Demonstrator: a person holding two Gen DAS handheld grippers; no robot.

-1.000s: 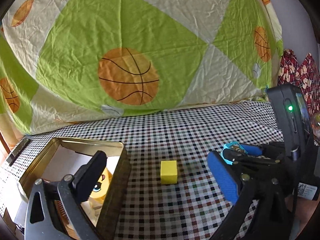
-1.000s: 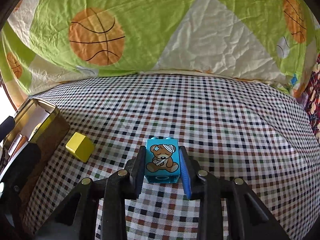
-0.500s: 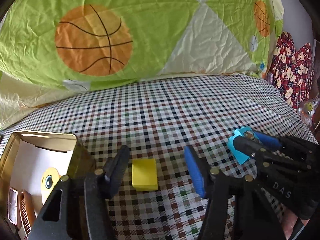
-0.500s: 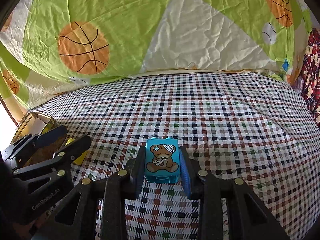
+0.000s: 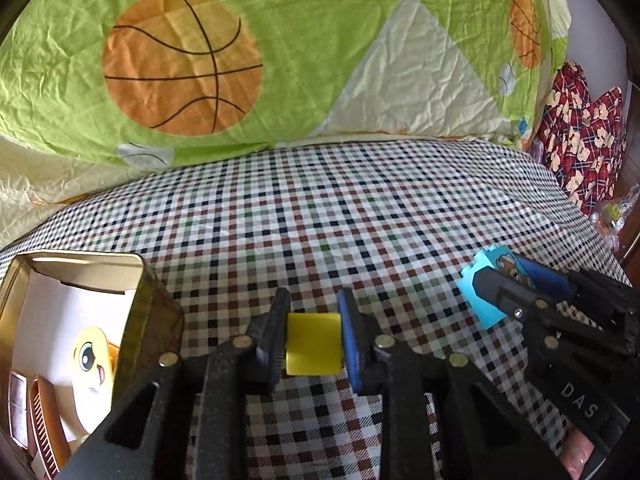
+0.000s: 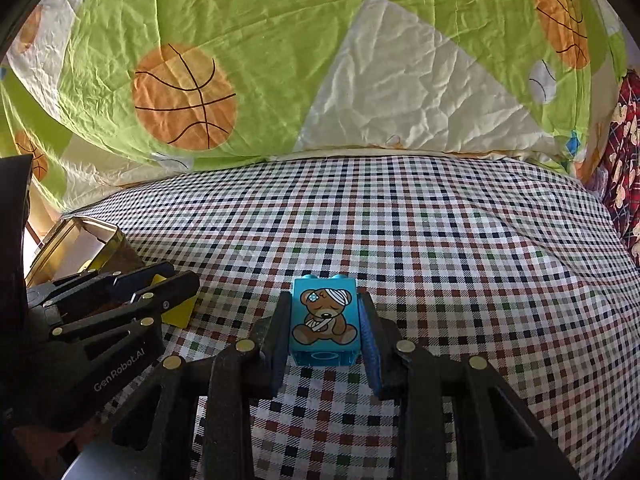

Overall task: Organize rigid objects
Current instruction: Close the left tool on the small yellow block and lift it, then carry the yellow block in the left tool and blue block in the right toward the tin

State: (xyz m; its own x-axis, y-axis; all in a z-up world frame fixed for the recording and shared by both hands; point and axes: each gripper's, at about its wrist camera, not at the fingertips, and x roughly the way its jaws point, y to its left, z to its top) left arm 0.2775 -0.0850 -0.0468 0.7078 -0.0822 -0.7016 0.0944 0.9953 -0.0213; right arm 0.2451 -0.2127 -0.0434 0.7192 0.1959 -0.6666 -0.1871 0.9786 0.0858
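My left gripper (image 5: 313, 332) is shut on a yellow block (image 5: 313, 345) that rests on the checkered cloth; the block also shows in the right wrist view (image 6: 181, 312) between that gripper's fingers. My right gripper (image 6: 324, 328) is shut on a blue brick with a bandaged bear picture (image 6: 323, 322). In the left wrist view that blue brick (image 5: 482, 294) and the right gripper (image 5: 508, 284) sit to the right of the yellow block. An open gold tin (image 5: 144, 320) stands just left of my left gripper.
The tin (image 6: 100, 236) holds a white card with a cartoon face (image 5: 90, 360) and other small items. A green basketball quilt (image 5: 240, 60) rises behind the cloth. Red patterned fabric (image 5: 580, 140) and a plastic-wrapped item (image 5: 612, 216) lie at the far right.
My left gripper moved right from over the tin, came around the yellow block and closed on it. My right gripper kept hold of the blue brick.
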